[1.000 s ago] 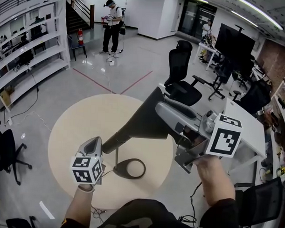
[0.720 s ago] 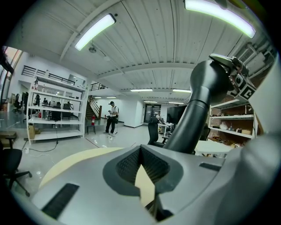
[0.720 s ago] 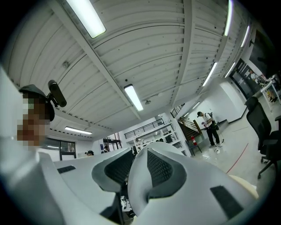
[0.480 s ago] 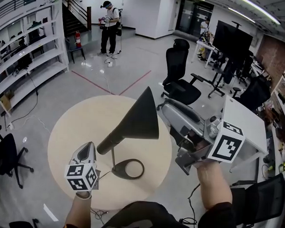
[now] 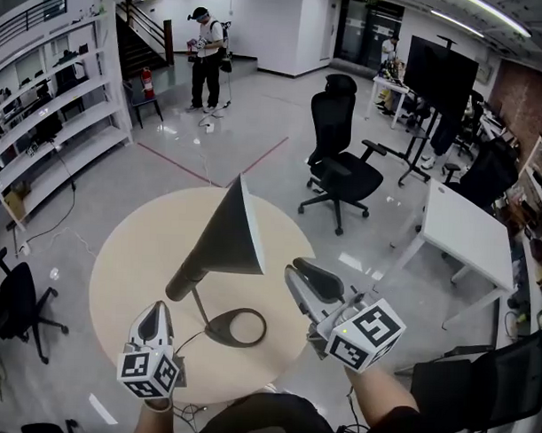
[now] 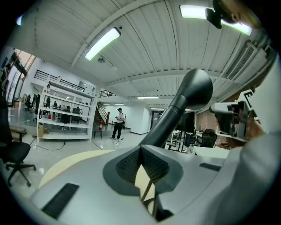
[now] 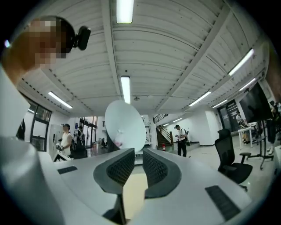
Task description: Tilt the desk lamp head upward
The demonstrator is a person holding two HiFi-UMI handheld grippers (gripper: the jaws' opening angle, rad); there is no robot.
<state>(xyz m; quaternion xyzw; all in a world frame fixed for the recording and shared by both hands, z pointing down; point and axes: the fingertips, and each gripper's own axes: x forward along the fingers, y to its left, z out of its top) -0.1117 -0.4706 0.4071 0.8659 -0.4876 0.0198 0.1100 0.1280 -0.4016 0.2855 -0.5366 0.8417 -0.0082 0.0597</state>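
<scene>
A black desk lamp stands on the round beige table (image 5: pixel 132 251), its ring base (image 5: pixel 236 327) near the front. Its cone head (image 5: pixel 224 238) is tilted up, mouth facing right. In the left gripper view the head (image 6: pixel 193 90) rises beyond the jaws; the right gripper view looks into its white inside (image 7: pixel 125 127). My left gripper (image 5: pixel 157 310) hangs by the lamp's lower arm, apart from it, pads meeting at the tips (image 6: pixel 139 149), nothing held. My right gripper (image 5: pixel 296 272) is right of and below the head, clear of it, with a narrow empty gap between its jaws (image 7: pixel 138 154).
A black office chair (image 5: pixel 339 174) stands beyond the table, a white desk (image 5: pixel 466 231) at the right. White shelves (image 5: pixel 44 97) line the left wall, with another black chair (image 5: pixel 11 300) at the near left. A person (image 5: pixel 206 53) stands far off.
My right gripper has come off the lamp head and dropped toward the table's near right side. The head has swung up more steeply. My left gripper sank slightly.
</scene>
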